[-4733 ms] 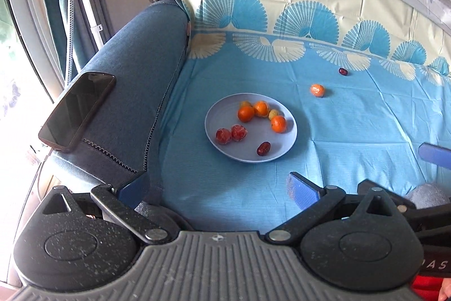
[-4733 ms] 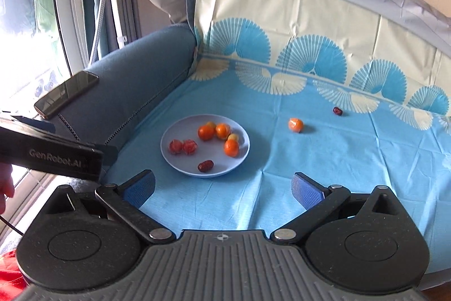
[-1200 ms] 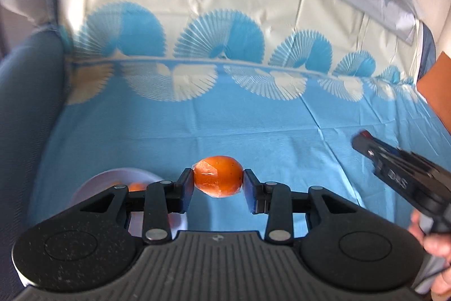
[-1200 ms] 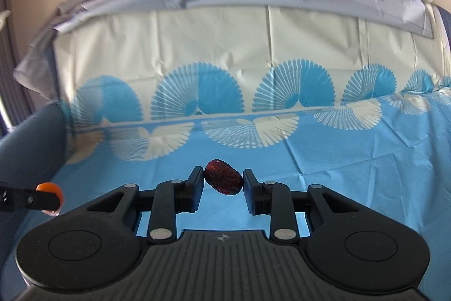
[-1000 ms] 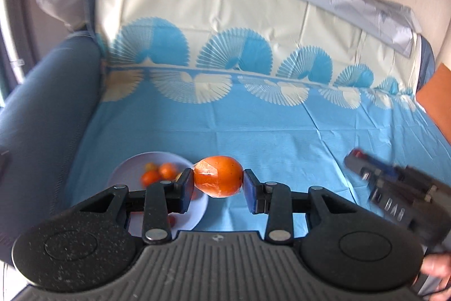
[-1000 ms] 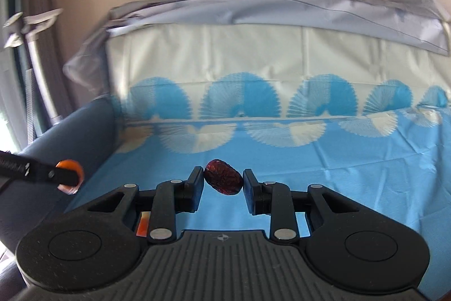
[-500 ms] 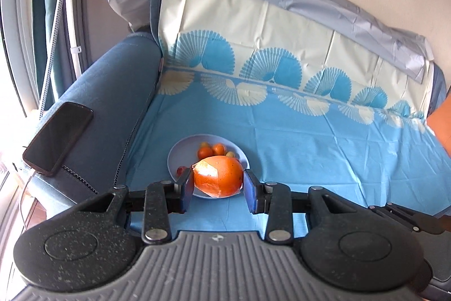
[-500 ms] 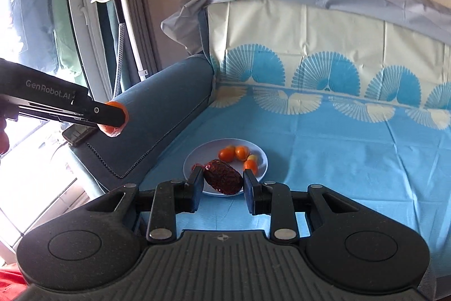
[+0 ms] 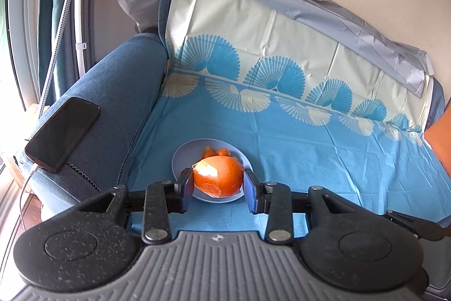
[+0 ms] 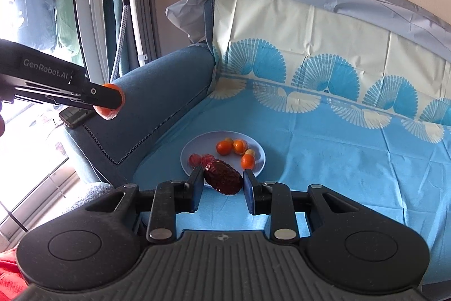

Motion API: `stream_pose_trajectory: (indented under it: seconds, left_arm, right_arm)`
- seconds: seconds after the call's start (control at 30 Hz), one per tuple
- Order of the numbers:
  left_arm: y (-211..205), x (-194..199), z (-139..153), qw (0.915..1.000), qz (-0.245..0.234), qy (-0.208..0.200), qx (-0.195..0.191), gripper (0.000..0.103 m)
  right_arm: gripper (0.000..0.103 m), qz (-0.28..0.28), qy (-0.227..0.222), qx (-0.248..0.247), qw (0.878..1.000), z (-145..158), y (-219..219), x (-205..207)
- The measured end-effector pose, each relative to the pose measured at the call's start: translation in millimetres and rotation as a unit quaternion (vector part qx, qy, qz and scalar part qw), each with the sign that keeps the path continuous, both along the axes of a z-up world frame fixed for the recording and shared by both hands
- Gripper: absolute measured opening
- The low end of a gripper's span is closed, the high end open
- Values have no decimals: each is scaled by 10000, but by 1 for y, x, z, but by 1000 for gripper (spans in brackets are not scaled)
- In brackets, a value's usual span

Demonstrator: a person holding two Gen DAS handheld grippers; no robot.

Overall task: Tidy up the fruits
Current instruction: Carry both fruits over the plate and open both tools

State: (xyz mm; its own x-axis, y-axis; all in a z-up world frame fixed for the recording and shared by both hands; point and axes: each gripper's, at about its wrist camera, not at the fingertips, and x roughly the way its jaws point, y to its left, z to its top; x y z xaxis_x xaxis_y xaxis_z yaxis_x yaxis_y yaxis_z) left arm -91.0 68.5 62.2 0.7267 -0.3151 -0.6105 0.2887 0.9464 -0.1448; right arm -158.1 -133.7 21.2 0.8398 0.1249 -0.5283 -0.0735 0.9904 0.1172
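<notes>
left gripper (image 9: 218, 182) clamps a peeled orange fruit (image 9: 218, 176) at lower centre, in front of the plate (image 9: 180, 160); right gripper (image 10: 222, 185) pinches a dark red date (image 10: 223, 178) at the plate's near rim
</notes>
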Motion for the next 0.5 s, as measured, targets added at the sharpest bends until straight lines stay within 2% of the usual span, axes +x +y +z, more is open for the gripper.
stream_pose_trajectory:
  seconds: [0.5]
  left_arm:
    - [-30, 79, -41, 9981, -154, 577, 173, 41]
  right_arm:
    - [32, -122, 387, 104, 9991, -29, -11, 74]
